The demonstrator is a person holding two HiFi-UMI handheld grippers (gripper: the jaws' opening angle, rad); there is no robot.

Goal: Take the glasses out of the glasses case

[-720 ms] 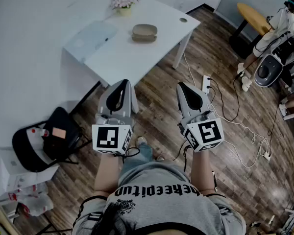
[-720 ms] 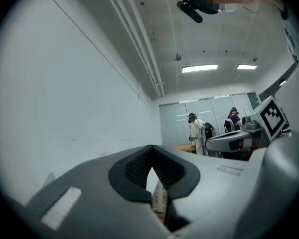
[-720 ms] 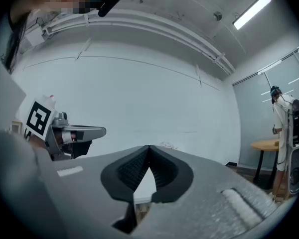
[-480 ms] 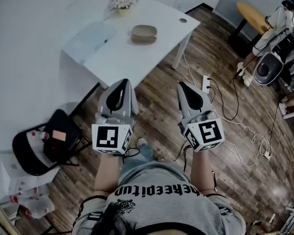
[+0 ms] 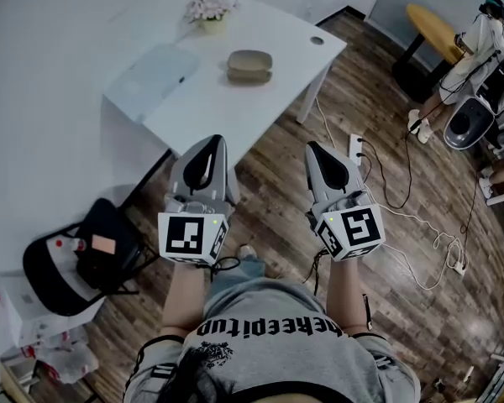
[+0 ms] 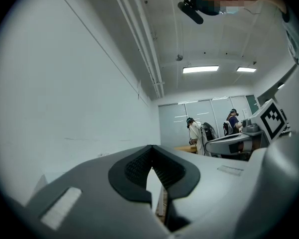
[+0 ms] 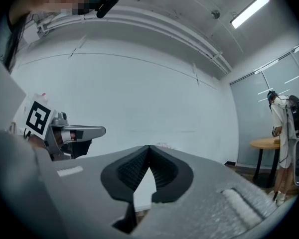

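A closed beige glasses case lies on the white table, far ahead of both grippers. The glasses themselves are not visible. My left gripper is held over the wooden floor short of the table's near edge, jaws together with nothing between them. My right gripper hangs beside it at the same height, also shut and empty. In the left gripper view the left gripper points up at the wall and ceiling. The right gripper in its own view faces the white wall.
On the table stand a small pot of flowers and a pale flat sheet. A black chair with a bag sits at my left. A power strip and cables lie on the floor at right. A person stands by a round wooden table.
The head view has shifted slightly, so the table and case sit a little lower and further right in the picture. Both grippers stay shut and level.
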